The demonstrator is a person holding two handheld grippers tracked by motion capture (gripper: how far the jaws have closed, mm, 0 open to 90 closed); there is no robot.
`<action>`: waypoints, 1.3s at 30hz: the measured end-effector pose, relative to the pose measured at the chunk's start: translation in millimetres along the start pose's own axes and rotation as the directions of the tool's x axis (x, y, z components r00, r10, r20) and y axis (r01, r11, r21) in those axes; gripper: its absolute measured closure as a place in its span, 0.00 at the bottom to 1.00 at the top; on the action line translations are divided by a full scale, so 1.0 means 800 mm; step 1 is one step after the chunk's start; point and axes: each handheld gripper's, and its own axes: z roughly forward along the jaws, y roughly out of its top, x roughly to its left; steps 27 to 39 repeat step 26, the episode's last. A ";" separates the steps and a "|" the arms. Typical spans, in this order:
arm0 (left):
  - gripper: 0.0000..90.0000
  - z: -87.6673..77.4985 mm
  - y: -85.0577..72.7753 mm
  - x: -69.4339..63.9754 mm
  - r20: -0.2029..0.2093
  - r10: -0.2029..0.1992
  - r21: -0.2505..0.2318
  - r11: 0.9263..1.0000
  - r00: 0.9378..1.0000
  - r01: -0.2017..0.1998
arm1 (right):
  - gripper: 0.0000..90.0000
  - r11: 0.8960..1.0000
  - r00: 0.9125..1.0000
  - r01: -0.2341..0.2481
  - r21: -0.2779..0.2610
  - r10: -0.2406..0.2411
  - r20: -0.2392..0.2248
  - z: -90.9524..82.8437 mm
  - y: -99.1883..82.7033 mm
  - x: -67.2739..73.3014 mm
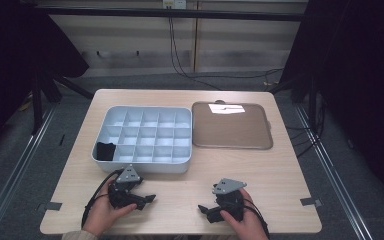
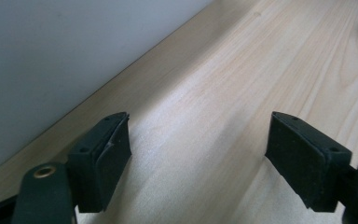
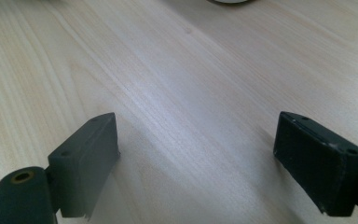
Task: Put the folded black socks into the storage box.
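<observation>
**Both grippers wide and empty at the near edge of the tabletop**

The left gripper (image 1: 147, 199) rests low on the pale wooden tabletop (image 1: 260, 170), held in the person's left hand (image 1: 102, 212), its jaws spread wide with nothing between them. Just ahead of it sits a light grey compartment tray (image 1: 180, 162), whose plain outer wall fills the upper left of the left gripper view (image 2: 51, 60). A black item (image 1: 105, 151) lies in the tray's near corner cell, the one closest to this gripper.

The right gripper (image 1: 202, 208), in the right hand (image 1: 245, 222), also stands wide and holds nothing; bare wood grain runs between its jaws in the right gripper view. Farther beyond it lies a flat brown lid (image 1: 231, 127) with a bright reflection on it, touching or just beside the tray.

Around the tabletop: grey floor (image 1: 10, 165), dark drapes (image 1: 360, 65) at both sides, cables (image 1: 190, 70) trailing along the far wall.
</observation>
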 end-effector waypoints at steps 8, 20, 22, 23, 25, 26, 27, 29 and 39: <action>0.20 0.001 -0.007 -0.003 -0.006 0.046 -0.030 0.998 0.999 -0.046 | 0.15 1.000 1.000 0.002 0.001 -0.002 -0.001 -0.001 -0.001 0.000; 0.17 0.004 -0.009 -0.008 -0.024 0.075 -0.029 0.997 0.997 -0.075 | 0.15 1.000 1.000 -0.006 0.005 0.006 -0.003 -0.002 -0.001 0.001; 0.17 0.004 -0.009 -0.008 -0.025 0.075 -0.028 0.997 0.997 -0.075 | 0.15 1.000 1.000 -0.007 0.004 0.007 -0.003 -0.002 -0.001 0.001; 0.17 0.004 -0.009 -0.008 -0.025 0.075 -0.028 0.997 0.997 -0.075 | 0.15 1.000 1.000 -0.004 0.003 0.004 -0.003 -0.002 -0.001 0.001; 0.17 0.004 -0.009 -0.008 -0.025 0.075 -0.028 0.997 0.997 -0.075 | 0.15 1.000 1.000 -0.004 0.003 0.004 -0.004 -0.002 -0.002 0.001; 0.17 0.004 -0.009 -0.008 -0.024 0.075 -0.028 0.997 0.997 -0.076 | 0.15 1.000 1.000 -0.001 0.002 0.001 -0.004 -0.002 -0.002 0.001; 0.17 0.004 -0.009 -0.008 -0.024 0.075 -0.028 0.997 0.997 -0.076 | 0.15 1.000 1.000 -0.001 0.002 0.001 -0.004 -0.002 -0.002 0.001; 0.17 0.004 -0.009 -0.008 -0.024 0.075 -0.028 0.997 0.997 -0.076 | 0.15 1.000 1.000 -0.001 0.002 0.001 -0.004 -0.002 -0.002 0.001; 0.17 0.004 -0.009 -0.008 -0.024 0.075 -0.028 0.997 0.997 -0.076 | 0.15 1.000 1.000 -0.001 0.002 0.001 -0.004 -0.002 -0.002 0.001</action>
